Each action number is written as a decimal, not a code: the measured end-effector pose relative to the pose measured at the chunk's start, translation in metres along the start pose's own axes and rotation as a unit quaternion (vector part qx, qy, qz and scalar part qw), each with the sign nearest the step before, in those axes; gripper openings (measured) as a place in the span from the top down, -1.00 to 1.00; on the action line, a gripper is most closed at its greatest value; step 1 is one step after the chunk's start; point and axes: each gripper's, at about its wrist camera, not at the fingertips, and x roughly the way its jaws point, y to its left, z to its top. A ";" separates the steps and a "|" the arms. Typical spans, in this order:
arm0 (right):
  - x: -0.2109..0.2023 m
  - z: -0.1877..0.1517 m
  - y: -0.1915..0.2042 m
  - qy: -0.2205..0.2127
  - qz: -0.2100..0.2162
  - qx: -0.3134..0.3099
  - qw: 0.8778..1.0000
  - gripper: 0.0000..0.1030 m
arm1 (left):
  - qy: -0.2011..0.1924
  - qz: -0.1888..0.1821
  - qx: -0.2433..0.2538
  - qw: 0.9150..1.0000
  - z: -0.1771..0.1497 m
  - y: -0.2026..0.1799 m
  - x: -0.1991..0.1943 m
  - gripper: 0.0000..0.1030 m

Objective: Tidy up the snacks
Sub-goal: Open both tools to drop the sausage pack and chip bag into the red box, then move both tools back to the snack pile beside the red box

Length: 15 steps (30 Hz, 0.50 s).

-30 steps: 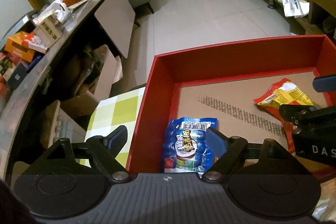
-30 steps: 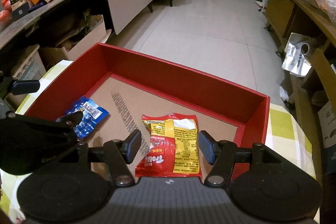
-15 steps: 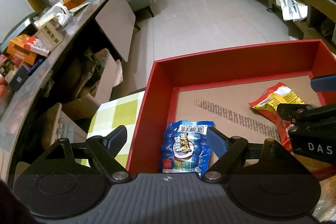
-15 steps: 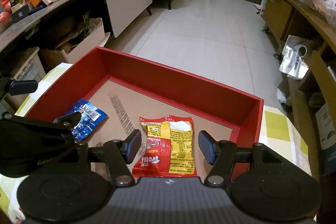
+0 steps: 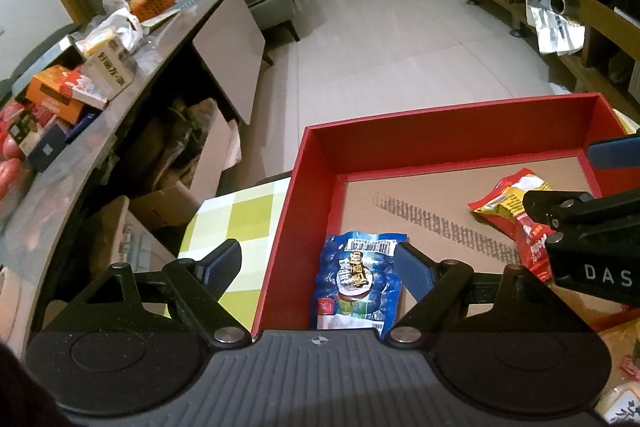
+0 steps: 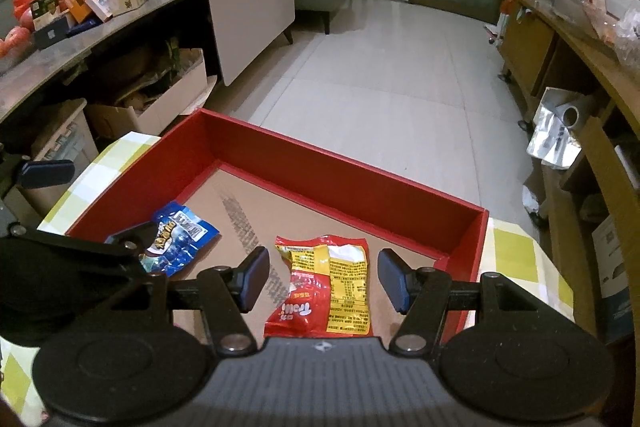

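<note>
Lying flat on the cardboard floor of the red box (image 5: 452,143), the blue snack packet (image 5: 358,285) sits just ahead of the left gripper (image 5: 318,265), under the span of its fingers and closer to the right-hand one. That gripper is spread wide and holds nothing; its left-hand finger (image 5: 222,261) hangs outside the box wall, over the green-checked tablecloth (image 5: 236,215), while the other reaches inside the box. The right gripper (image 6: 318,277) is likewise wide apart and empty, with the red and yellow snack bag (image 6: 326,285) lying directly between and just beyond its fingertips, on the box floor. From that gripper the blue packet lies off to the left, partly hidden behind the left gripper's body.
</note>
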 end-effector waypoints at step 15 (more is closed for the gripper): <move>-0.041 -0.007 0.014 -0.007 0.004 -0.021 1.000 -0.31 | 0.003 -0.008 -0.020 1.000 -0.016 0.017 -0.028 -0.71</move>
